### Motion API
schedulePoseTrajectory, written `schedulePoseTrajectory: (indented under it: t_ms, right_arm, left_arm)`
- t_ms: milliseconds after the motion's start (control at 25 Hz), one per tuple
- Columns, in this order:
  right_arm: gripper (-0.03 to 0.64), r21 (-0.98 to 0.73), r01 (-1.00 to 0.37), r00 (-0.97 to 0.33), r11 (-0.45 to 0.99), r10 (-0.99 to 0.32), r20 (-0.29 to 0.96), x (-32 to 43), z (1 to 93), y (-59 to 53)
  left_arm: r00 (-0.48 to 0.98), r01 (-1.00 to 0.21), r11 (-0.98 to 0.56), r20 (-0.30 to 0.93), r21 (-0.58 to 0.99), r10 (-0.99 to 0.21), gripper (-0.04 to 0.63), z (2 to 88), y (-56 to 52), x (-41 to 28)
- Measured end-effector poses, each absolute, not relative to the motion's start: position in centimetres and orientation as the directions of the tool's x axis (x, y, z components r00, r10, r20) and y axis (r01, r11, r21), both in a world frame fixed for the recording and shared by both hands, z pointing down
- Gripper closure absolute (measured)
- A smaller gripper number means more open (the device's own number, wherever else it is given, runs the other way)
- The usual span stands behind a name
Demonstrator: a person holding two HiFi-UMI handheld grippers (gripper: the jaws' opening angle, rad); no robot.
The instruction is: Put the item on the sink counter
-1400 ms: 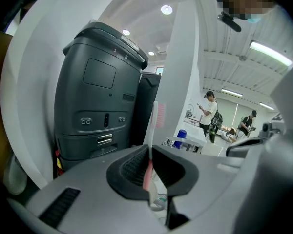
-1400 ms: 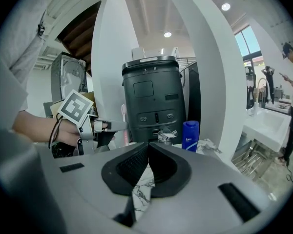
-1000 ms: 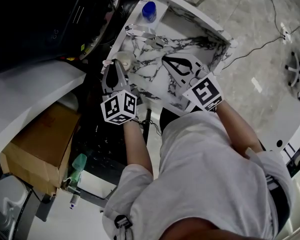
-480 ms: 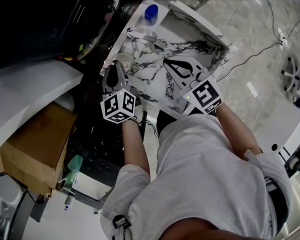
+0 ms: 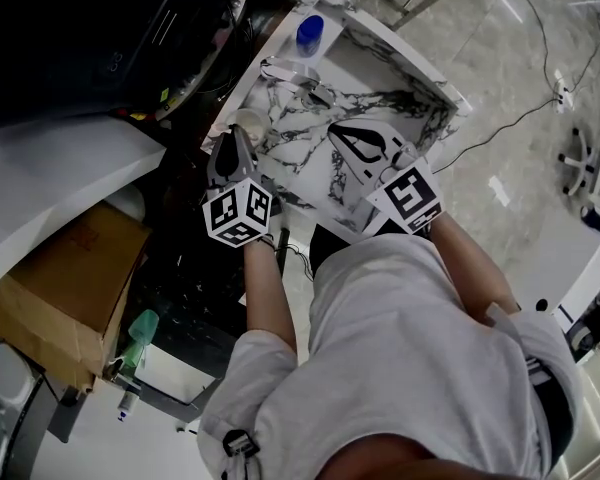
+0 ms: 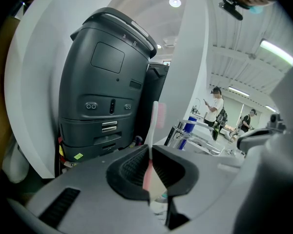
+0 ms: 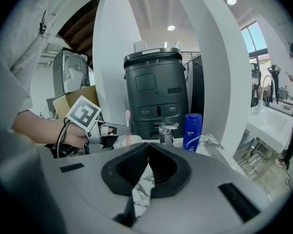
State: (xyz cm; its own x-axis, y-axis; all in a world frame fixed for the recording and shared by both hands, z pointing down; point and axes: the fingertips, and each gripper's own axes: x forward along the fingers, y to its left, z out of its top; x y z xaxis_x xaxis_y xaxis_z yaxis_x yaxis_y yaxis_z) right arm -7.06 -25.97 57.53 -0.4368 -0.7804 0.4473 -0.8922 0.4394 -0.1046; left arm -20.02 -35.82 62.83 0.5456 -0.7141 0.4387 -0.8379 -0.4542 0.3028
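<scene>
A pink and white toothbrush stands upright between the jaws of my left gripper, which is shut on its handle. In the head view the left gripper hangs at the left edge of the marble sink counter, next to a pale cup. My right gripper is over the counter's near right part. Its jaws meet with nothing between them. The right gripper view also shows the toothbrush held up at the left.
A blue bottle stands at the counter's far end, and a chrome faucet is in front of it. A tall dark bin stands behind the counter. A cardboard box lies at the left, below the counter.
The head view has shifted slightly. Both grippers stay in nearly the same places over the counter, and the left one still grips the toothbrush.
</scene>
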Motion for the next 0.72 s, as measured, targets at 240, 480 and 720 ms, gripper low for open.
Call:
schedulePoseTrajectory:
  t_ms: [240,480,720]
  right_arm:
    - [0.612,-0.098,-0.894,-0.433,0.438,-0.782,0.448,-6.8,57.3,-25.8]
    - [0.612,-0.092,-0.892,-0.434,0.443,-0.782,0.447,-6.8,57.1,-25.6]
    - [0.612,-0.091,-0.891,-0.437,0.445,-0.786,0.437,-7.0,56.8,-25.3]
  left_arm:
    - [0.542,-0.840,-0.451,0.451,0.302,-0.708,0.565,63.2,-35.8,-20.2]
    - [0.545,-0.838,-0.455,0.465,0.301,-0.697,0.565,63.6,-35.7,-20.2]
    - [0.552,-0.833,-0.482,0.489,0.273,-0.676,0.565,64.1,-35.3,-19.9]
